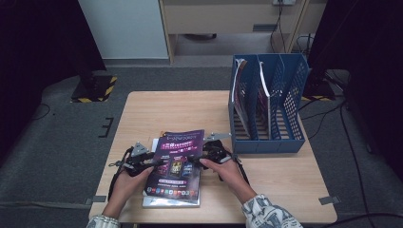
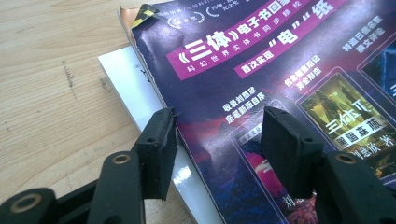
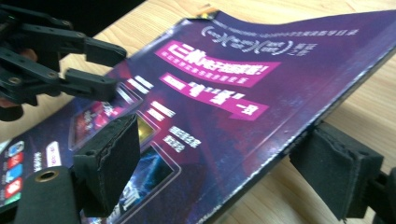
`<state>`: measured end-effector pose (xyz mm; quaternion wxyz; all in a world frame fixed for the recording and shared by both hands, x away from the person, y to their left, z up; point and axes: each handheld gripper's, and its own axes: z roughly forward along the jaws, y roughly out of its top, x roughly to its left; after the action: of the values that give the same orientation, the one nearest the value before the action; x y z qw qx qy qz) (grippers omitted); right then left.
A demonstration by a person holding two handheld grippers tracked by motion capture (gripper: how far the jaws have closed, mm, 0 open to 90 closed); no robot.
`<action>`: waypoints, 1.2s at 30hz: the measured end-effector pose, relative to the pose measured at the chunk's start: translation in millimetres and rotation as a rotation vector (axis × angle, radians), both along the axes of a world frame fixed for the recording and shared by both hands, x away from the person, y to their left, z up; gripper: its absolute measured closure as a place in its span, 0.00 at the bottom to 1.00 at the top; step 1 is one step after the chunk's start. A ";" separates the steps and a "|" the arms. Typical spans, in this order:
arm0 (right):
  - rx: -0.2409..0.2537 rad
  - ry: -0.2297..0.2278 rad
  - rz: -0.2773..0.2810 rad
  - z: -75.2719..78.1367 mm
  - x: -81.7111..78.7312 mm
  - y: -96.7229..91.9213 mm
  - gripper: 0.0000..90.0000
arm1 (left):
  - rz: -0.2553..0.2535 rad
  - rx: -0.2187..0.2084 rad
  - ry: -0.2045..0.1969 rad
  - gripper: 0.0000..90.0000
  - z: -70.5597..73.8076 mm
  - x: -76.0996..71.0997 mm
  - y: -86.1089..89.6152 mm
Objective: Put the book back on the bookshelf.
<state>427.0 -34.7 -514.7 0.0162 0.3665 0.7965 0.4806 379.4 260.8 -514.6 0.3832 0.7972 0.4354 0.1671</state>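
Note:
A purple magazine (image 1: 178, 159) lies near the front of the wooden table (image 1: 166, 109), on top of a white book (image 1: 168, 202). My left gripper (image 1: 154, 164) is at its left edge. In the left gripper view the left gripper (image 2: 219, 121) stands open, one pad over the white book (image 2: 135, 88) and the other above the magazine (image 2: 243, 60). My right gripper (image 1: 197, 156) is at the magazine's right edge. In the right gripper view the right gripper (image 3: 226, 140) is open astride that raised edge of the magazine (image 3: 224, 84), with the left gripper (image 3: 100, 65) beyond.
A blue file rack (image 1: 268, 109) stands at the table's back right with a couple of magazines upright in its left slots. Bare wood lies behind the magazine and along the right front. Cables trail over the grey carpet to the right.

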 end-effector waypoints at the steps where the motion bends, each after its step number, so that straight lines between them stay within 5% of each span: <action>1: 0.006 0.000 0.011 1.1 -0.2 1.8 0.20 | 0.001 -0.001 0.000 0.50 -0.1 -0.1 0.0; 12: 0.011 0.032 0.078 -2.7 -0.6 24.8 0.21 | 0.005 -0.016 -0.003 0.50 -1.5 -0.6 1.4; 27: 0.035 0.037 0.101 -3.8 -2.3 33.3 0.22 | 0.008 -0.017 0.002 0.48 -1.1 0.0 1.1; 36: 0.000 0.031 0.097 -8.3 -2.8 36.3 0.23 | 0.011 -0.019 0.003 0.47 -1.2 0.0 0.4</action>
<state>424.2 1.6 -523.0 -0.0194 0.3347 0.8135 0.4753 379.4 261.2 -515.8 0.3891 0.7913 0.4422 0.1638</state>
